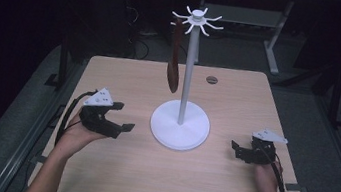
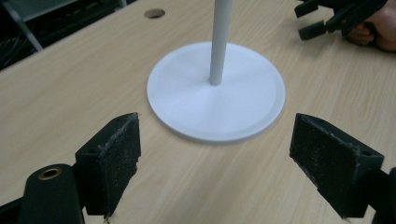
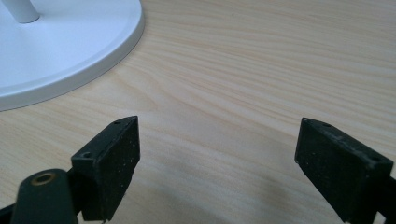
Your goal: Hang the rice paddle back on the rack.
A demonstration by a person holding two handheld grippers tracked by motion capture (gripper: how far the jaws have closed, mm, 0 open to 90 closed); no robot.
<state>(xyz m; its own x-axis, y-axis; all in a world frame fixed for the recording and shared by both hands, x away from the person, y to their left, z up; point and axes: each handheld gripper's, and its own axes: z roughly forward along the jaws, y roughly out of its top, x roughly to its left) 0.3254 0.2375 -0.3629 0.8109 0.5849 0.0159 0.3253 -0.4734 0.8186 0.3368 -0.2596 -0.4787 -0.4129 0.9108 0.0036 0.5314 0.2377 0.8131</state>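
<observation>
Fingers [image 2: 114, 163] of left gripper [image 1: 123, 115] spread wide, nothing held. Right gripper [image 1: 235, 149] likewise wide apart and empty, low over the wooden table [image 1: 125, 77]. White stand [image 1: 181, 122] sits mid-table between both grippers, base apart from each. Dark brown spoon-like utensil [image 1: 174, 59] hangs from a hook at the stand's top.

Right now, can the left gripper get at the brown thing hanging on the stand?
Probably yes. The left gripper is open and empty, and the brown utensil hangs free from a hook on the stand's left side, above bare table. It would need lifting well up.
</observation>
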